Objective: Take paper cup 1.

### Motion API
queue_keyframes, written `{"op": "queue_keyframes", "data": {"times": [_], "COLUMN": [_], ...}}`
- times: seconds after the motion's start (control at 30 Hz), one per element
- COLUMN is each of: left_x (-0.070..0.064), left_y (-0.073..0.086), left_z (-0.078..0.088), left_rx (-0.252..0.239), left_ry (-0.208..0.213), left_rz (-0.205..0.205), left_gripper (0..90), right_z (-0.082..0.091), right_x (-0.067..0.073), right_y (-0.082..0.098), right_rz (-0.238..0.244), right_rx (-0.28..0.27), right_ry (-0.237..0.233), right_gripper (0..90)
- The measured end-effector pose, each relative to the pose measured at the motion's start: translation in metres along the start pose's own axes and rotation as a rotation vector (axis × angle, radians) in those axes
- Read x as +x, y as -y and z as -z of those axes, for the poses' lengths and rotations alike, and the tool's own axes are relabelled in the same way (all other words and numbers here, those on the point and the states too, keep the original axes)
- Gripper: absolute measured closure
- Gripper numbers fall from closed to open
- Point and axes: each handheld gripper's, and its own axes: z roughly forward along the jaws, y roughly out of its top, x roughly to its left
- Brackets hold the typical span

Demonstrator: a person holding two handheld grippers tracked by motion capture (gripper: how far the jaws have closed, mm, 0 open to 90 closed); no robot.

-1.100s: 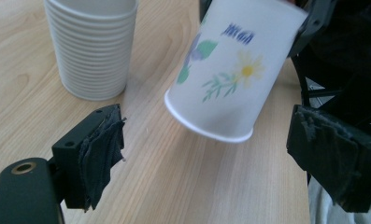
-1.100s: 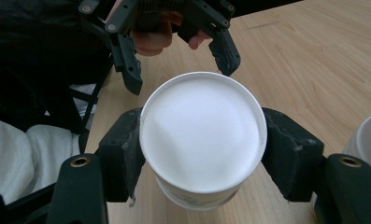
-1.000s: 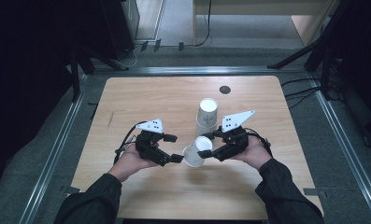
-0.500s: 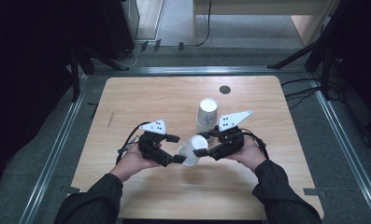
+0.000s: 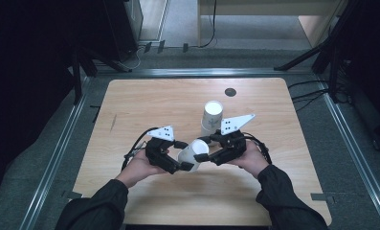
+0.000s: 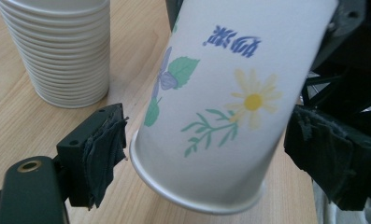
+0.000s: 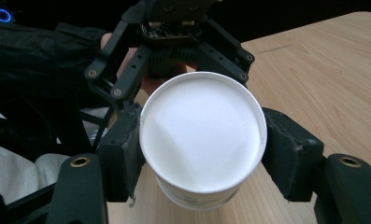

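— Since the earlier frame, what has been shifted?

— Very little: the single paper cup [image 5: 193, 151] has been drawn slightly nearer the person, and the jaws of the left gripper [image 5: 182, 155] have just been closing, with the cup between them.

— Why is it held that way?

— Judged as a handover or a separation. The cup is kept tipped, lifted off the table [image 5: 144, 100], in front of the cup stack [image 5: 210, 116]. Its rim end is clamped by the right gripper [image 5: 206, 148], whose pads are pressed against both sides.

— And the left one?

— Its jaws are spread wide around the cup's base; a gap is seen at each pad, so nothing is gripped yet.

— Beyond that?

— The stack is left upright, just behind the cup.
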Motion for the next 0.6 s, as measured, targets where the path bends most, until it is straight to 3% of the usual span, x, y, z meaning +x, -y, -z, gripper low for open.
{"op": "queue_keyframes", "data": {"times": [0.47,0.53,0.6], "left_x": [-0.0027,-0.0043,-0.0039], "left_y": [0.0015,0.0018,0.002], "left_z": [-0.0042,-0.0032,-0.0029], "left_rx": [0.007,-0.004,-0.003], "left_ry": [0.015,0.024,0.024], "left_rz": [-0.033,-0.051,-0.052], "left_gripper": [16.1,22.2,22.4], "right_z": [-0.0042,-0.005,-0.0047], "right_x": [0.0024,0.0026,0.0019], "right_y": [-0.0028,-0.0031,-0.0029], "right_rz": [-0.016,-0.018,-0.024], "right_rx": [-0.007,-0.001,-0.004], "right_ry": [-0.028,-0.027,-0.032], "right_gripper": [35.7,35.8,35.8]}}
